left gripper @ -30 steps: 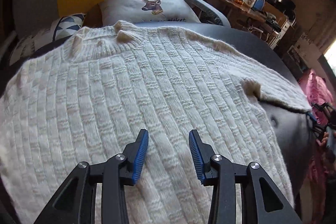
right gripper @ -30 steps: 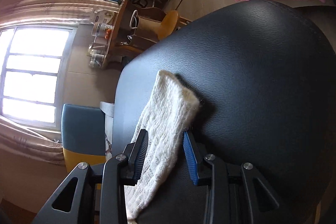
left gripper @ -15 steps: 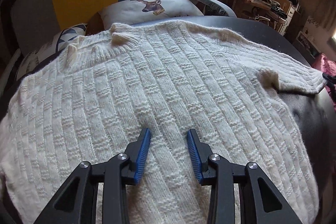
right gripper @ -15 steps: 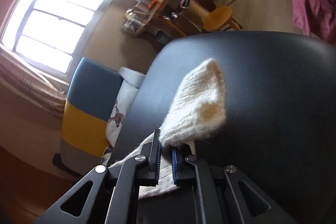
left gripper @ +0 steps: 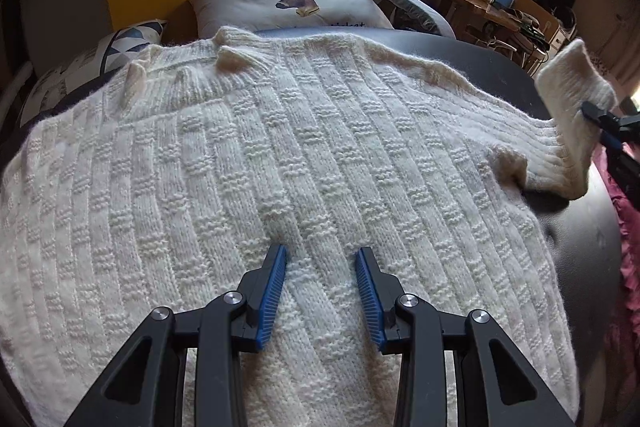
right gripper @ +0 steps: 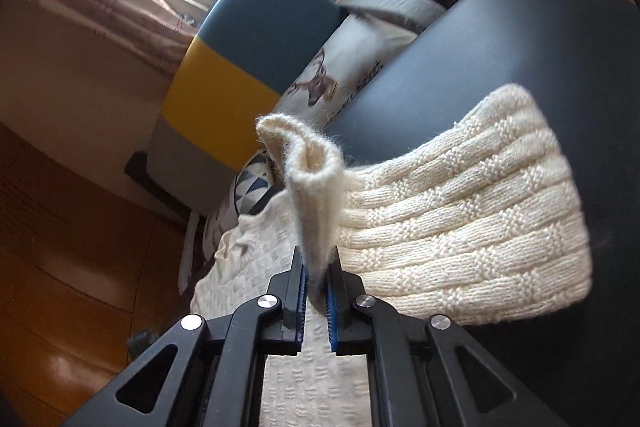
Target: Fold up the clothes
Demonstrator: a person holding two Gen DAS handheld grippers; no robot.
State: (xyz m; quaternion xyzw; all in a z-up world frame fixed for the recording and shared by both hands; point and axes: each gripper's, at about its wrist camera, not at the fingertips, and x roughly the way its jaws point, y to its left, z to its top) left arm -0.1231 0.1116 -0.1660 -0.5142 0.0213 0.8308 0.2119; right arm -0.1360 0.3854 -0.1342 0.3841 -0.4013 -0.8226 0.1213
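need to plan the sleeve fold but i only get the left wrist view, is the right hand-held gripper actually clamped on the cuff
Observer: Yes. The right hand-held gripper has its fingers closed on the sleeve cuff.
Operator: is the cuff flat in there
Observer: No, it is doubled over, its folded edge standing up above the fingers.
Operator: rest of the sleeve off the table?
Observer: No, the sleeve lies on the dark table beside the gripper; only the cuff is raised.
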